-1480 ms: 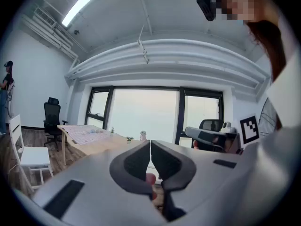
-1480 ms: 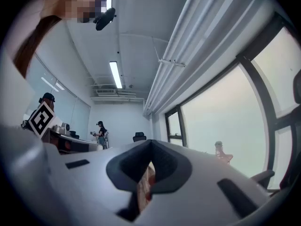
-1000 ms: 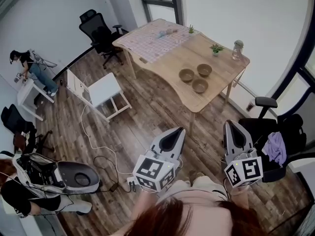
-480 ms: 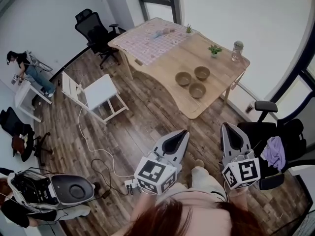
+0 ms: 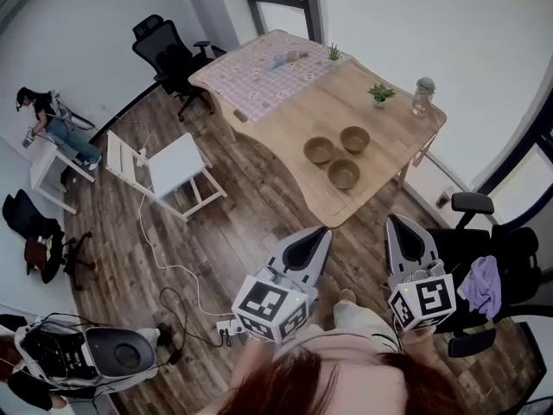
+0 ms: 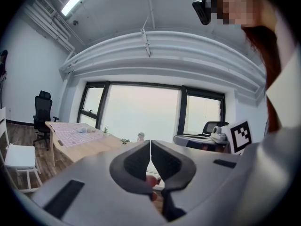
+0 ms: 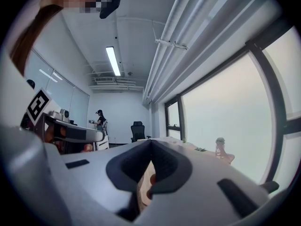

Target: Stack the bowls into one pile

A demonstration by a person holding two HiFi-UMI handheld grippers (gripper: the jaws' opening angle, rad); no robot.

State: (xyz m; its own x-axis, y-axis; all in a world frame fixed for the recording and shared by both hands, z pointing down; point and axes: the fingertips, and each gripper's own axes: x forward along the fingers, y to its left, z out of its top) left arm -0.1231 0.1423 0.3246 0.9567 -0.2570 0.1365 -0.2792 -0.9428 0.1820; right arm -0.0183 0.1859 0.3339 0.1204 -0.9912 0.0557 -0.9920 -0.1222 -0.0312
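Three brown bowls sit apart on the wooden table (image 5: 294,111): one on the left (image 5: 318,150), one behind (image 5: 354,138), one nearest the front edge (image 5: 344,174). My left gripper (image 5: 321,232) and right gripper (image 5: 396,223) hang well short of the table, over the floor, both pointing toward it. Each is shut with nothing between its jaws, as the left gripper view (image 6: 150,145) and right gripper view (image 7: 151,143) show. From the grippers' own cameras the bowls are hidden.
A checked cloth (image 5: 259,69), small plants (image 5: 380,93) and a glass jar (image 5: 422,93) share the table. A white side table (image 5: 177,167) and white chair (image 5: 128,154) stand left, black office chairs (image 5: 164,46) (image 5: 484,249) around. Cables (image 5: 181,275) cross the floor. A person (image 5: 47,119) works far left.
Both grippers and the head have moved toward the table; the table and bowls now lie a little closer and lower in the head view. Jaws stayed shut.
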